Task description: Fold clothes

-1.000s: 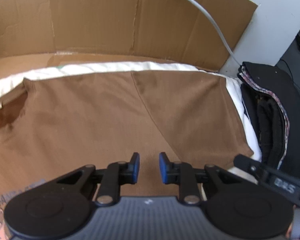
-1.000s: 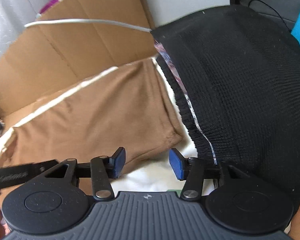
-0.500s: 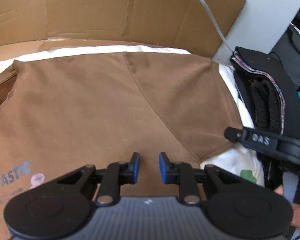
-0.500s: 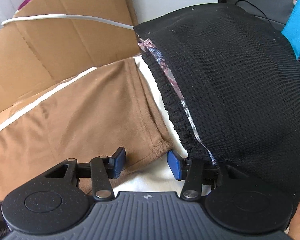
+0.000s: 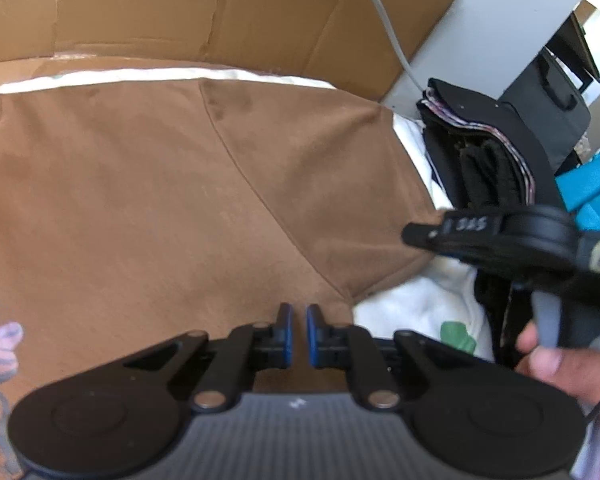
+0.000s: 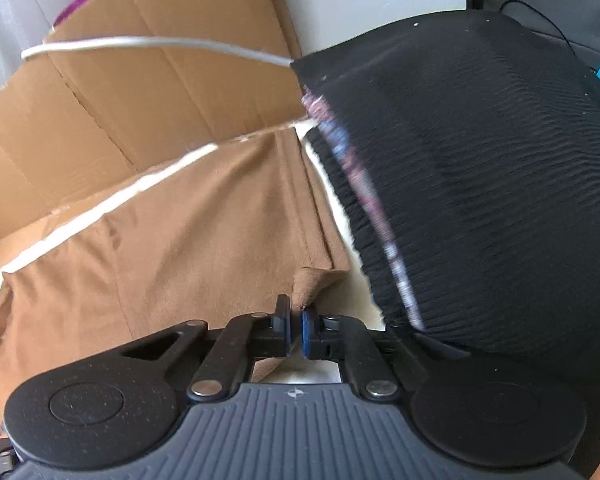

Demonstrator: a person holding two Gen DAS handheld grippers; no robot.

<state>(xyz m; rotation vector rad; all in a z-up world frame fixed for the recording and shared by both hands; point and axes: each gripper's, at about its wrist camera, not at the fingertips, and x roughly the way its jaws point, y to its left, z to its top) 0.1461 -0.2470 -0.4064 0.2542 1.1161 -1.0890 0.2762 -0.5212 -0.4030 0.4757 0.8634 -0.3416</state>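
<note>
- Brown T-shirt lies flat on white bedding, spreading toward twelve o'clock of the left gripper.
- Left gripper's jaws have just closed to a narrow gap, fabric beneath.
- Right gripper pinches the sleeve corner.
- Its print is unreadable.

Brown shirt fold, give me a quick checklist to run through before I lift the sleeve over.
1. Right tool pinching the sleeve corner: ok, its jaws have just closed on the fabric, which puckers up.
2. Left tool gripping the brown shirt: cannot tell, its jaws have just been closing and stand nearly shut over the fabric.
3. White cloth underneath not caught: cannot tell.
4. Stack of dark clothes apart from the sleeve: ok, beside it, a white gap between.
5. Shirt body flat: ok.
</note>
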